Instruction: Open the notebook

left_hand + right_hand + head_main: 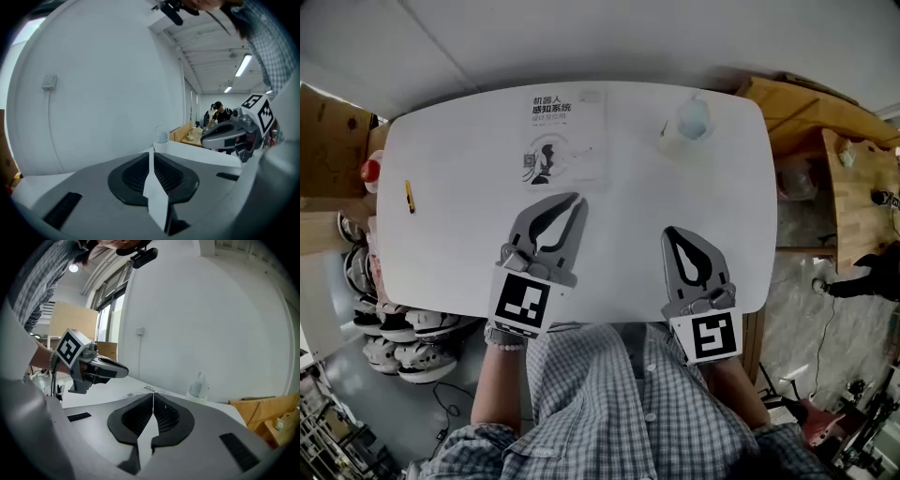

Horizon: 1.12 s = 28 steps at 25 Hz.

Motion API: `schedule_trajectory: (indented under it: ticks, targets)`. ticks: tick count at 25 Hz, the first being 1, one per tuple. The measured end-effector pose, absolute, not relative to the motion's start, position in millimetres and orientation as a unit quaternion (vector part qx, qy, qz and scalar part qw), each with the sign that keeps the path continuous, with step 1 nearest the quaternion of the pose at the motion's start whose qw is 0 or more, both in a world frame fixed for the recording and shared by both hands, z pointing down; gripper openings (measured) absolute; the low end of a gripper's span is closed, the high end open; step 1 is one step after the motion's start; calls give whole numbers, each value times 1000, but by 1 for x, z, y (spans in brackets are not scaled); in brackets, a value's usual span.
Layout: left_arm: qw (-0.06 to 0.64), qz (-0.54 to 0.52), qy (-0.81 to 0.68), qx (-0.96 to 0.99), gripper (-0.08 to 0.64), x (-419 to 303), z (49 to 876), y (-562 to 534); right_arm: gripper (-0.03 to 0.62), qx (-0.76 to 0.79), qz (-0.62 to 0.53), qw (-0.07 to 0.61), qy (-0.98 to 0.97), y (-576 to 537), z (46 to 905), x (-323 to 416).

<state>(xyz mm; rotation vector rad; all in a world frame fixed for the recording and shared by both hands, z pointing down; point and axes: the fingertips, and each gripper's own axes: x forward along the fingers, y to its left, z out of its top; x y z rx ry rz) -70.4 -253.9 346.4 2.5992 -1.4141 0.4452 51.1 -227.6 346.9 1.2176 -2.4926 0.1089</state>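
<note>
Head view, read together with both gripper views. A clear container (692,122) stands upright at the far right of the white bench (450,253). A pale blue tint shows inside it, but its contents cannot be made out.

The notebook (563,139) lies flat and closed, cover up, at the far middle of the bench. It is left of the container and apart from it. Its long axis runs from the person toward the far edge, with the printed title at the far end (upright as the person reads it).

The left gripper (578,198) points toward the notebook's near right corner and stops just short of it. Its jaws are pressed together with nothing between them. The right gripper (667,231), nearer the person, likewise has its jaws closed and empty.

Only the head view shows the yellow pen (410,196) at the bench's left and the shoes (398,337) on the floor. The left gripper view alone shows people (216,112) in the room behind. The right gripper view shows the notebook's print just beyond its jaws.
</note>
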Motion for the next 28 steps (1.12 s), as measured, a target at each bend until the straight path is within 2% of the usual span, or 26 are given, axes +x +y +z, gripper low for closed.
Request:
schedule_trajectory:
  ticks: [3,14,19,28]
  targets:
    - [77,169,-444,877,67,-66,364,-262,21,439,50,193,-876,-227,357,51]
    - [32,306,-357,882,131,-48,447,-288,21,456,81,216,-859,-227,384,49]
    - [5,349,-327,878,132,-38,476,-297,21,460,99,223,-854,-226,394,49]
    - [-5,401,-304,864,132,-32,519,-307,21,467,117,231,-845,-222,410,57]
